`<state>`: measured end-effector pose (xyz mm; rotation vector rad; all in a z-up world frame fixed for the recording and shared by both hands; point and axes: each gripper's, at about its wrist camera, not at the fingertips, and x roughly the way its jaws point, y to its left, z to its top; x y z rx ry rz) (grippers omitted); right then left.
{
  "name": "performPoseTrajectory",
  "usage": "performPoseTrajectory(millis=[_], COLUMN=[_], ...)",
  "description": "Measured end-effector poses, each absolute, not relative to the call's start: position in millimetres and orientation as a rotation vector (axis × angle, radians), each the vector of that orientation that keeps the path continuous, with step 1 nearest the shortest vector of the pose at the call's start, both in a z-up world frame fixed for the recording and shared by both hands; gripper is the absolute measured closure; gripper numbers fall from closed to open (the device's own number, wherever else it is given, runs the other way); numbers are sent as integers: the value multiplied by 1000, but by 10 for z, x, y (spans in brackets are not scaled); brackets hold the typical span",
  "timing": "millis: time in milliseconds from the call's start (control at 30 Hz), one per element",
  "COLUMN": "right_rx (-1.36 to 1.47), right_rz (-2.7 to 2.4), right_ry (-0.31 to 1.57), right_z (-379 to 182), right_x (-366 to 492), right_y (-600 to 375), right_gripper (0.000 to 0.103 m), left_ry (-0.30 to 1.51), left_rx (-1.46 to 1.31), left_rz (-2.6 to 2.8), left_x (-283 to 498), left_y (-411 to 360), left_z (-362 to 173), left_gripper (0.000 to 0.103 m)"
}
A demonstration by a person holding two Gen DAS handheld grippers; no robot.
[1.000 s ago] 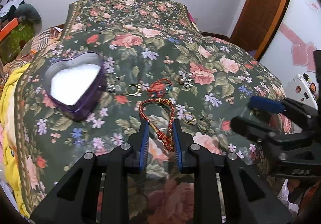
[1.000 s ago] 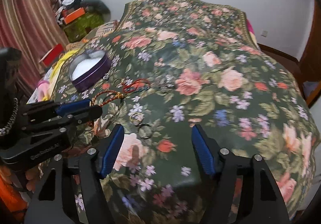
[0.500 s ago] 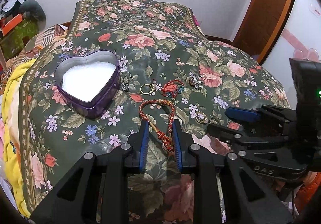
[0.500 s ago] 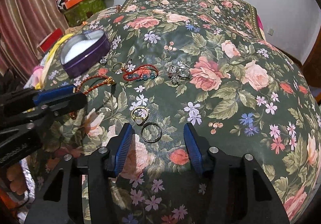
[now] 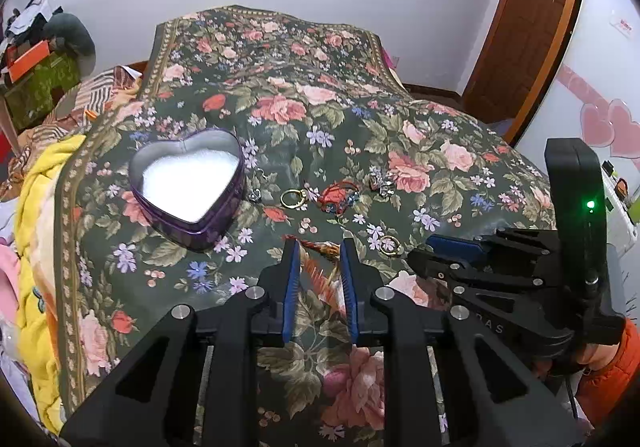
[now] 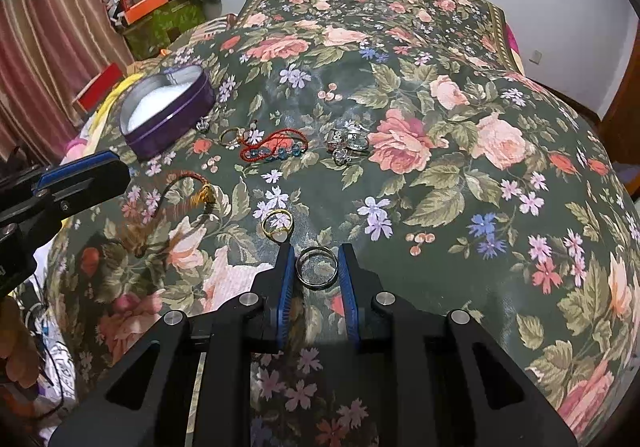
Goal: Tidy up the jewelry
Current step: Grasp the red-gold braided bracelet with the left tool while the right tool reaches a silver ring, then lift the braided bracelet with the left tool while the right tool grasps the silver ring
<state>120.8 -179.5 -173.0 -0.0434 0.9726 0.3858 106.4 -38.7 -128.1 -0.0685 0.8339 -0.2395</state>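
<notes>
On a bed spread with a dark floral blanket, two hand-held grippers work among scattered jewelry. Nearest the right wrist camera, the right gripper has just been closing, and its blue pads now stand against both sides of a plain silver ring, which lies flat on the fabric between them. Just beyond its left fingertip sits a gold ring with a pale stone. From the left wrist camera, the left gripper has just been narrowing as well, its pads clamped on a red-and-gold braided bracelet that blurs between them; in the right view the same bracelet trails in a loop from the gripper across the blanket. Farther back lies a row of pieces: a small silver charm, another gold ring, a red cord bracelet with blue beads and a cluster of silver rings. To the left of that row stands an open purple heart-shaped tin with a white lining. An orange sleeve shows behind the right gripper at the frame's edge.
</notes>
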Motion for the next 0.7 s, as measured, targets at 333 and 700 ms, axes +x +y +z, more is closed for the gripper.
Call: performPoseTrajectory(millis=[333,700], right_rx=[-2,27], right_rz=[380,381], right_ry=[892,885], right_z=[-1448,-1424], right_x=[1167,1141], right_y=[-1882,-1967], right_gripper=[83,83], left_ry=[810,937], left_rx=[-57,-13], left_rz=[-235,-212], left_x=[994,1246], left_y=[-351,-489], left_z=[-1153,-1540], left_gripper=[88,39])
